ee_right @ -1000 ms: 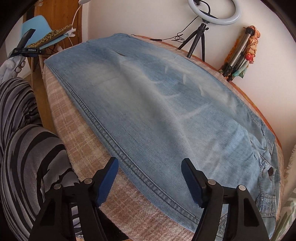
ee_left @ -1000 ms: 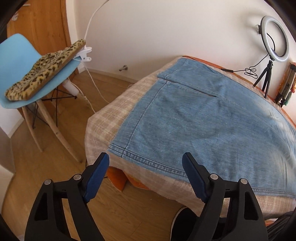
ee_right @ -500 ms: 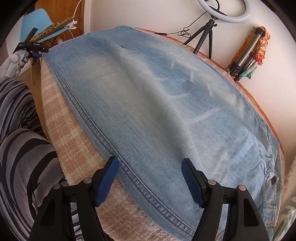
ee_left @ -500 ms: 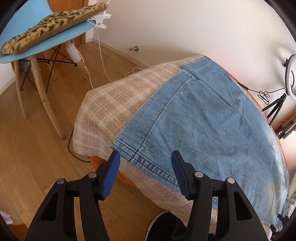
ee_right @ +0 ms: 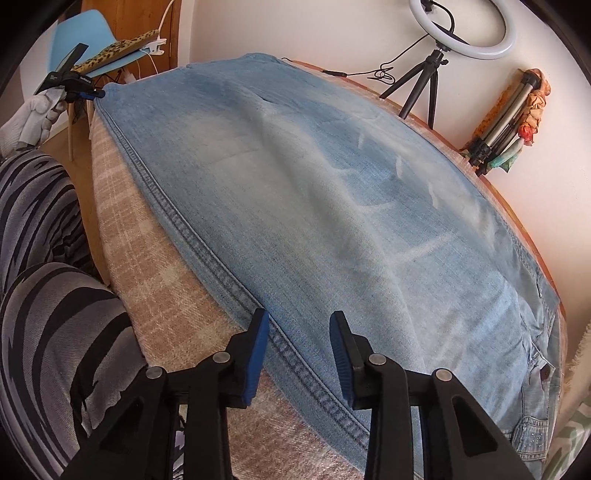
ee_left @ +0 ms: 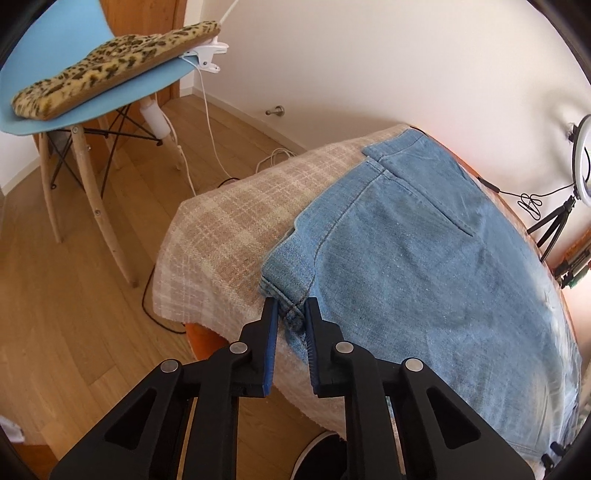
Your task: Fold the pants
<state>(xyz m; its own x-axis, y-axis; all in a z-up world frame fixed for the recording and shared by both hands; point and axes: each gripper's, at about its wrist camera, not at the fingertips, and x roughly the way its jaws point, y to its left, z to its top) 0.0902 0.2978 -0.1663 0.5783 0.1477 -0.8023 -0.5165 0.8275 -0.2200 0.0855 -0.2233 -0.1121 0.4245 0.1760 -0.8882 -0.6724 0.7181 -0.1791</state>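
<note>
The left gripper has its jaws pinched almost shut on the hem corner of the pants, so that end can be lifted for a fold. The corner is bunched up a little where it is held. The right gripper has its jaws wide open and holds nothing; they sit on each side of the long side seam, I think to grab it next. The blue pants lie flat and spread out on the counter, on top of a checked blanket, so they are easy to fold. Past the counter stand a blue chair with a spotted cushion, and a ring light by the wall.
</note>
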